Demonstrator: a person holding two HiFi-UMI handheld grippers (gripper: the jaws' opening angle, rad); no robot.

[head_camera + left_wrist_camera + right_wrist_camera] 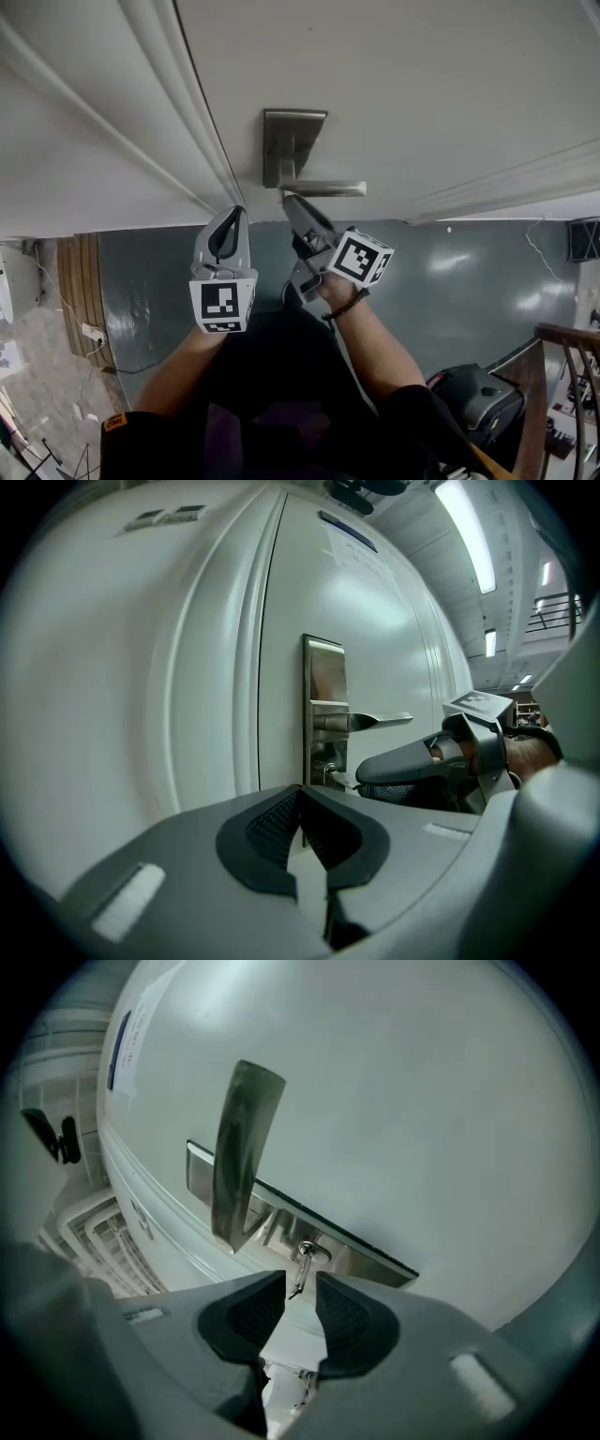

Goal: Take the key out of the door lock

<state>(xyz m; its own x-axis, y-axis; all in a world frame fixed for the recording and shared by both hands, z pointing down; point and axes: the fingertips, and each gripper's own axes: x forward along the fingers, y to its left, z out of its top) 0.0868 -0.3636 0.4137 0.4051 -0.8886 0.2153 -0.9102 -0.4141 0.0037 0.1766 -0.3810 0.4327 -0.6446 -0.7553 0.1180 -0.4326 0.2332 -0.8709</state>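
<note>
A brushed metal lock plate point(292, 141) with a lever handle point(323, 187) sits on the white door point(422, 84). A small silver key point(302, 1262) sticks out of the cylinder below the lever, and it also shows in the left gripper view as the key point(333, 774). My right gripper point(300, 1290) is open, its tips on either side of the key's outer end, pads not pressing on it. In the head view the right gripper point(289, 200) hides the key. To its left my left gripper point(240, 213) is shut and empty, close to the door's edge.
The door frame moulding point(187, 112) runs beside the lock. Below me are a grey floor point(469, 272), a black bag point(473, 398) at the right and a wooden railing point(562, 356) at the far right.
</note>
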